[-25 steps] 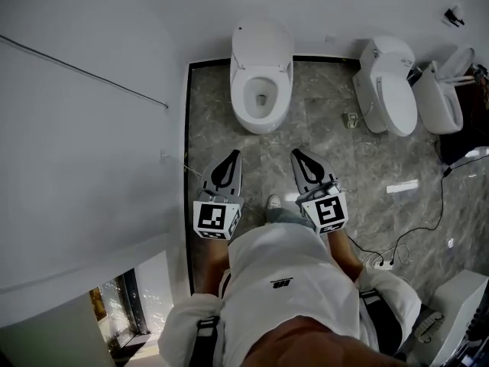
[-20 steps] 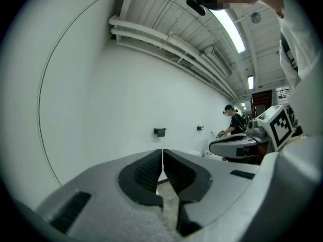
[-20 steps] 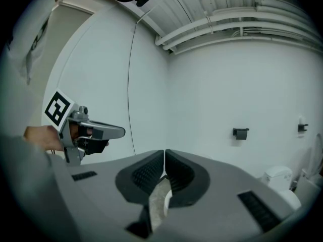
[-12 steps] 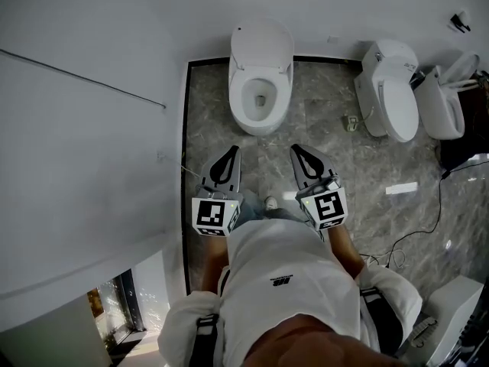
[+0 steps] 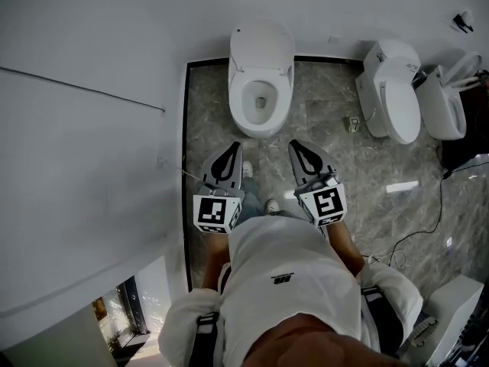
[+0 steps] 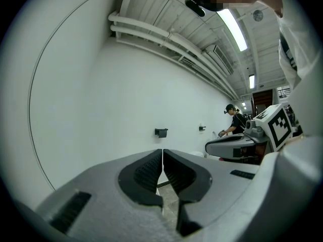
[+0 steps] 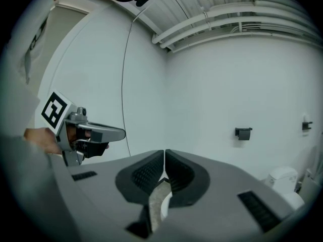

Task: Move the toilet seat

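A white toilet stands against the far wall with its lid raised and the bowl open; the seat ring lies on the rim. My left gripper and right gripper are held side by side just short of the bowl's front, pointing at it and touching nothing. Both are shut and empty. The left gripper view shows my left gripper with pads pressed together, and the right gripper view shows my right gripper the same way. The toilet itself is hidden behind the jaws in both gripper views.
Two more white toilets stand at the right. A white partition wall runs along the left of the marble floor. Cables and a power strip lie at the lower right. Another person works in the distance.
Both grippers, together with the person, have moved a little forward toward the toilet. Their jaws have stayed shut.
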